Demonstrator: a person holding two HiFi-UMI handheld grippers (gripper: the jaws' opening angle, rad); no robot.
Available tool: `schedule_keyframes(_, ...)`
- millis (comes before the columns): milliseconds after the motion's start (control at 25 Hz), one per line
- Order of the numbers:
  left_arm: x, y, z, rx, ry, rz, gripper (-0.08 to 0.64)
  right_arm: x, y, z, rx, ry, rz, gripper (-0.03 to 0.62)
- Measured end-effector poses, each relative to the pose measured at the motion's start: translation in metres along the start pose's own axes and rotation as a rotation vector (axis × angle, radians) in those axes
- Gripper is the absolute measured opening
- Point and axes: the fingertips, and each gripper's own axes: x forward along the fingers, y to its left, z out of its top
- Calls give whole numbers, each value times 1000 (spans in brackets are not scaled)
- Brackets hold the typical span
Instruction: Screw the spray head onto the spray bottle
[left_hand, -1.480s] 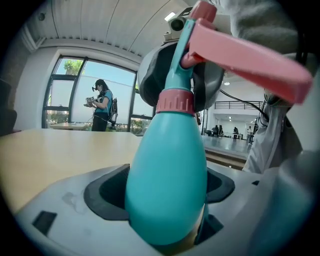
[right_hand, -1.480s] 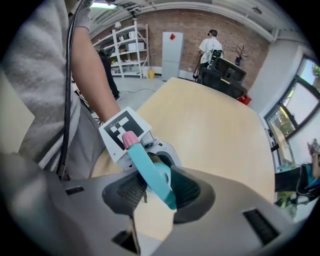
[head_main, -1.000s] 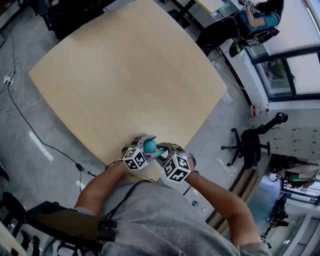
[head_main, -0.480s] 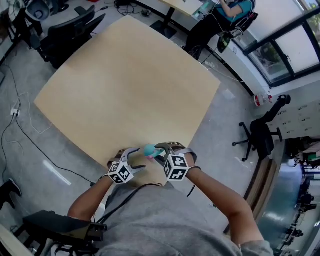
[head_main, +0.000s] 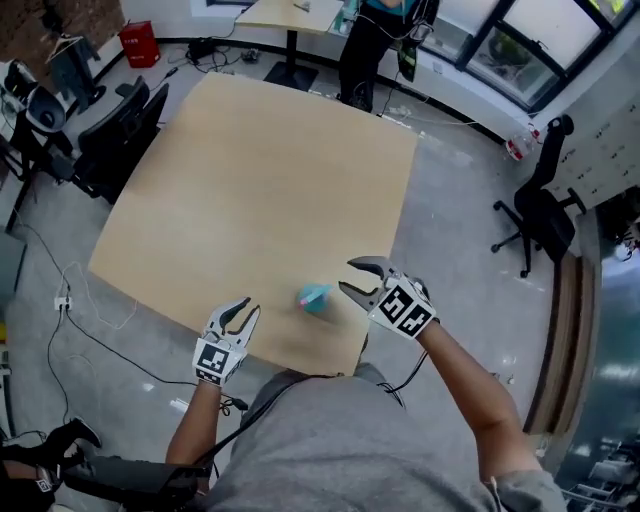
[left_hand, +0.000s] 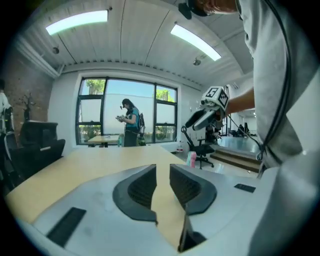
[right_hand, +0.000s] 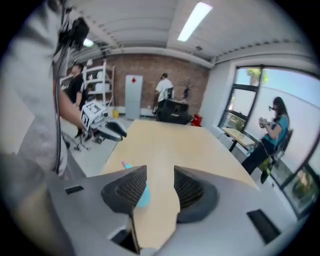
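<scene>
Both have drawn back from the teal bottle (head_main: 315, 297) on the smooth wooden table (head_main: 260, 180). The left gripper (head_main: 248, 308) is narrowing its ribbed jaws on nothing; the right gripper (head_main: 347, 275) is spreading, empty.

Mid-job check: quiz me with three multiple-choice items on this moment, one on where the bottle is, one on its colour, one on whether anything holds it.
1. Where is the bottle?
A. At the table's far corner
B. On the table near its near edge, between the two grippers
C. On the floor

2. What colour is most of the bottle?
A. Teal
B. Yellow
C. Black

3. What holds the bottle?
A. The left gripper
B. The right gripper
C. Neither gripper

Answers:
1 B: the head view shows the bottle on the table by its near edge.
2 A: its body is teal, with a little pink at one end.
3 C: the left gripper is closing its fingers on nothing, and the right gripper is opening, with the bottle beyond its fingers, not between them.
</scene>
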Motion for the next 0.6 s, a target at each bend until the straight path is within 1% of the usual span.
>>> schedule_keyframes(40,-2,2,20,6,-36,8,55,-16,-6,10,88,-73,-32,155)
schedule_keyframes(80,-4,0,40,17,-67,14,16,-34,-11,18,163,-147,-61,153)
schedule_keyframes(120,-7,-3,60,28,-92,21,5,-54,-12,26,220,-221,-88,144)
schedule_keyframes(160,-10,-7,80,35,-112,32,5,-76,-12,34,262,-295,-116,58)
schedule_keyframes(200,-14,-11,100,37,-134,45,5,-99,-10,41,295,-370,-143,6)
schedule_keyframes(280,-22,-24,140,20,-194,69,5,-145,-4,53,347,-510,-186,5)
schedule_keyframes(360,-33,-42,175,1,-255,86,5,-184,9,59,371,-619,-201,5)
schedule_keyframes(400,-38,-54,188,-2,-276,94,4,-202,19,58,370,-655,-202,5)
schedule_keyframes(480,-49,-81,205,-3,-298,110,4,-235,41,51,355,-692,-208,5)
schedule_keyframes(600,-66,-131,223,-7,-314,123,3,-287,70,33,330,-730,-219,5)
